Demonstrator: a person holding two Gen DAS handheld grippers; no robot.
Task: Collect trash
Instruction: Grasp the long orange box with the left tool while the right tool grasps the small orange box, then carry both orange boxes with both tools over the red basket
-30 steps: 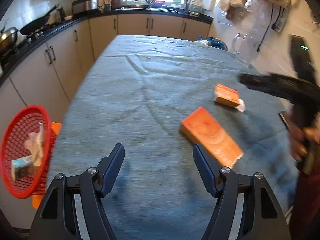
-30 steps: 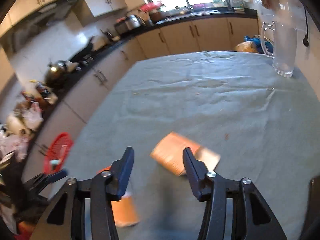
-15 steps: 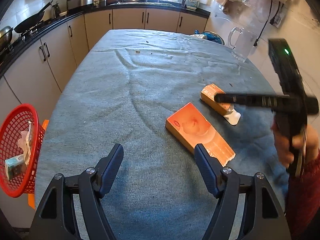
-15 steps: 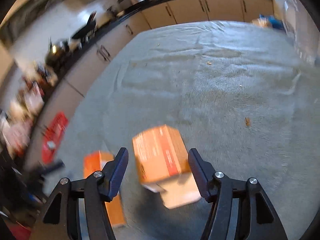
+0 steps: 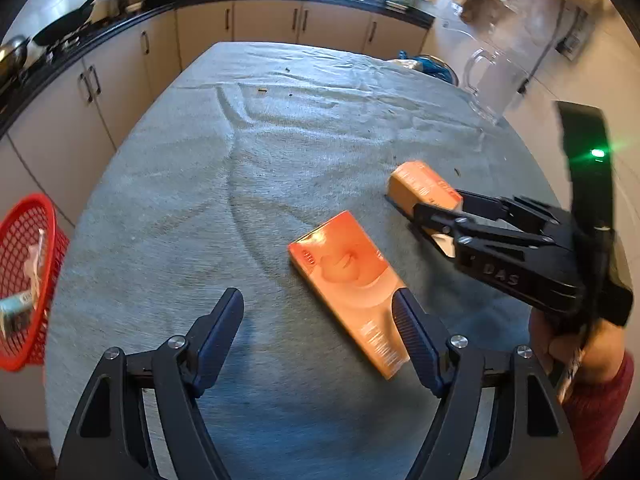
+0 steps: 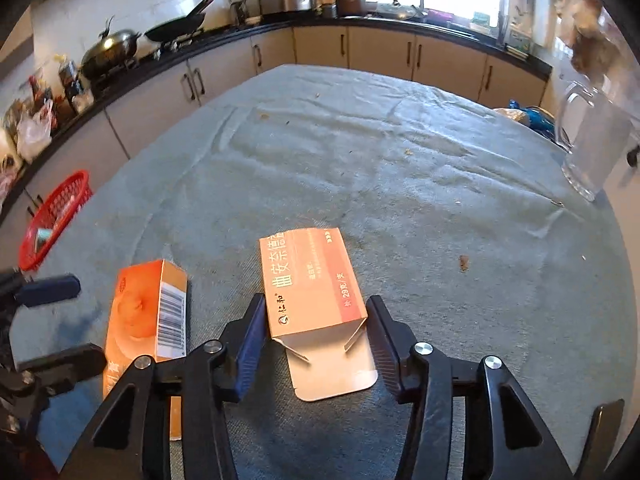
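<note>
My right claw [image 6: 316, 340] has just been narrowing around the open-flapped box [image 6: 312, 284] lying on the desk [image 6: 400, 168] between its jaws, not yet pinched, and squeezing that hollow carton could crush it or skid it forward.

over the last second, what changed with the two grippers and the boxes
The right gripper came down over the opened orange box, which now lies between its jaws; they have just been closing, with no firm pinch visible yet. The left gripper moved toward the long orange box, its jaws opening wider, nothing between them yet. Both boxes stayed flat on the cloth-covered table; the red basket kept its place.
</note>
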